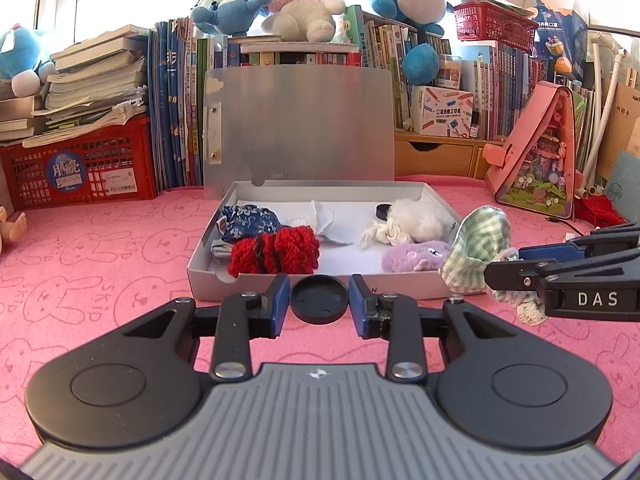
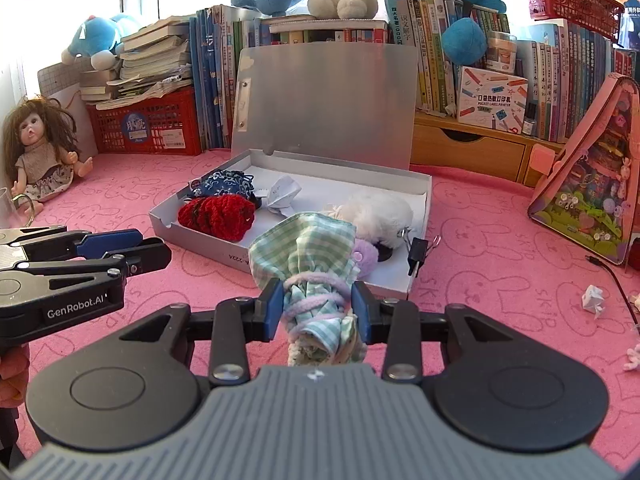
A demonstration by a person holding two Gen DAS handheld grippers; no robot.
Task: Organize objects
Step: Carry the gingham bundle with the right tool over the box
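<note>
You are clamping the green checked cloth bundle [image 2: 316,280] in your right gripper [image 2: 316,312], its long axis pointing ahead toward the open grey box [image 2: 404,276] just beyond; your left gripper [image 1: 319,304] is pinching a black round cap [image 1: 319,299].

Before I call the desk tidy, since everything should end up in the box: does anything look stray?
Yes. A crumpled paper scrap lies loose on the pink mat, right of the open box, and a black binder clip sits askew at the box's near right corner.

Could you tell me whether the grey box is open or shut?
Open: the box has its lid standing upright behind it.
</note>
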